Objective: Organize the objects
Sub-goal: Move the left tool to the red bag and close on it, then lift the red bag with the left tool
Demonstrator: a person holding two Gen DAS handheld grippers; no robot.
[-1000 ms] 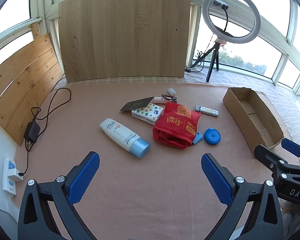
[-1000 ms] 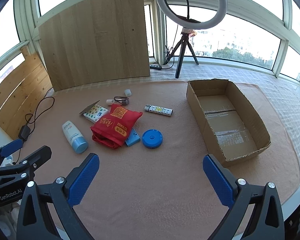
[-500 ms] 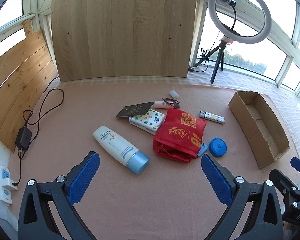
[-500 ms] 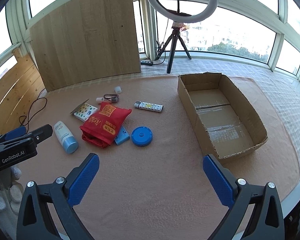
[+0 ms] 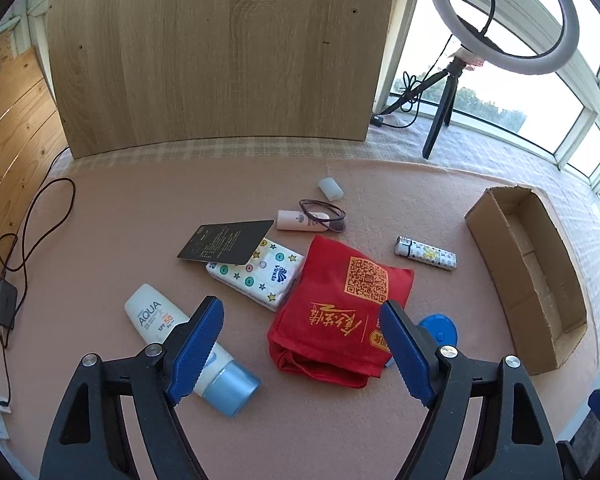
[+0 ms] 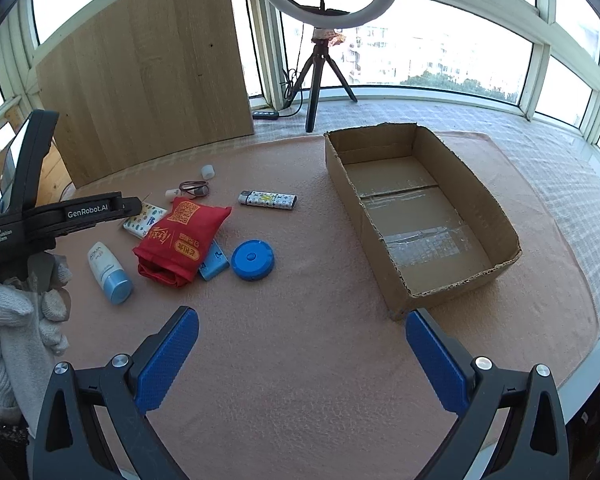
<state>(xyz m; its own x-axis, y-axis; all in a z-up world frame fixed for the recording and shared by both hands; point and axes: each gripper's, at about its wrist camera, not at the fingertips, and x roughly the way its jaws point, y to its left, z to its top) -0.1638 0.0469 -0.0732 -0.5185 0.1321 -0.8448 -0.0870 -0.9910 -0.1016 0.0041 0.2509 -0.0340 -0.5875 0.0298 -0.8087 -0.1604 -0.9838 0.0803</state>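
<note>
Since a moment ago the left gripper [image 5: 302, 350] has pushed in over the clutter; its jaws gape wide, holding nothing, above the red pouch [image 5: 336, 308] and sunscreen tube [image 5: 188, 344]. From the right wrist, the right gripper [image 6: 302, 358] is equally wide and empty; only here the cardboard box [image 6: 414, 210] shows its bare floor, and a gloved hand [image 6: 16, 320].

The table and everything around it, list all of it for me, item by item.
cardboard box: 1, brown, empty, right side
red bag: 1, centre
sunscreen tube: 1, white, blue cap, left
tissue pack: 1, white patterned
black card: 1, on tissue pack
lighter: 1, patterned
blue round case: 1, beside bag
small white bottle: 1
ring light: 1, behind
left gripper: open
right gripper: open
</note>
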